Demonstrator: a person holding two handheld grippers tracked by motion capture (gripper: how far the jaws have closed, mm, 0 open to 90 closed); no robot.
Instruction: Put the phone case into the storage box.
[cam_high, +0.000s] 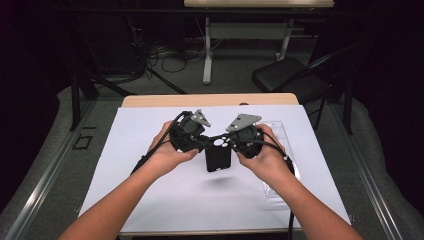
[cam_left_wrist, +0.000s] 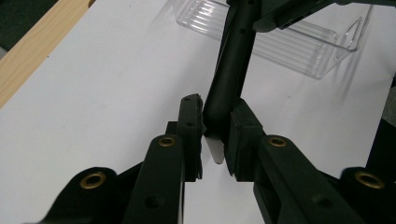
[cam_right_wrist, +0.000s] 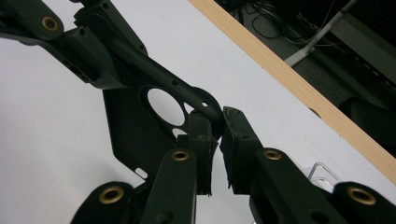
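Both grippers pinch a flat, matte black phone case (cam_high: 218, 157) (camera cutout rounded).

Black phone case held up over the white table

The phone case (cam_high: 218, 157) hangs upright above the sheet, camera cut-out at its top, gripped there at both corners; seemingly empty.

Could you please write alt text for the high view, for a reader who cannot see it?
Two hands hold a black phone case above a white table, the left gripper and right gripper each shut on a top corner of it. A clear plastic tray lies to the right, partly behind the right hand.
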